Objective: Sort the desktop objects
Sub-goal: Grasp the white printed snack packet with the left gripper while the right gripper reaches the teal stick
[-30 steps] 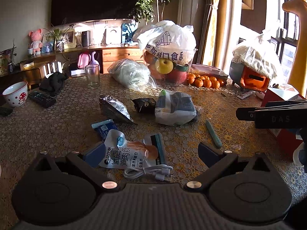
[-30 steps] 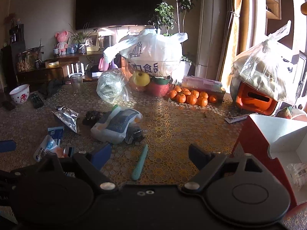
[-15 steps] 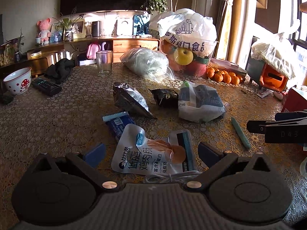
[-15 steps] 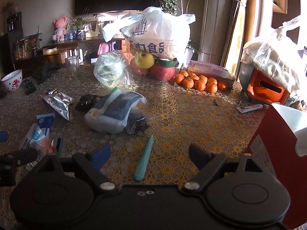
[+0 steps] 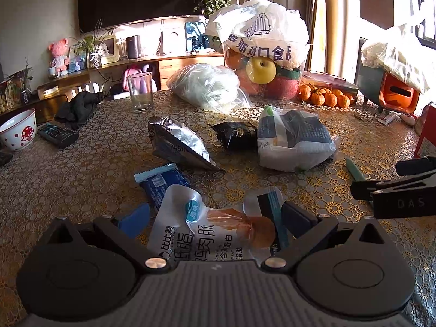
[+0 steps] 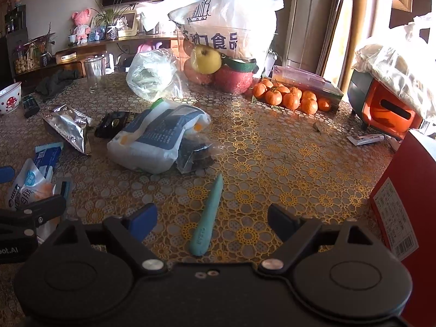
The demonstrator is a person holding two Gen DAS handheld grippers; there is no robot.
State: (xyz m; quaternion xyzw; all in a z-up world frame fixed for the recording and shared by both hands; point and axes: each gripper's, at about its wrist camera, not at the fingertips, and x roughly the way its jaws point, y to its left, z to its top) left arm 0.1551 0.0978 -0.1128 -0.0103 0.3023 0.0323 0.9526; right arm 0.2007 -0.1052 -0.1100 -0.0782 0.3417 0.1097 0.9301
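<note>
Both your grippers have dropped closer to the table (image 6: 272, 147). Your left gripper (image 5: 215, 215) straddles the chicken pouch (image 5: 207, 234), wide open, empty; your right gripper (image 6: 212, 214), equally open, straddles the teal pen (image 6: 208, 215) near the table's front edge.

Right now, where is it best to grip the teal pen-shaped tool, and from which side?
Probably the thick rounded end of the teal tool, from above. It lies flat on the table, pointing away between the open right gripper fingers, so they can close across its width. The far tip is thin and may slip.
</note>
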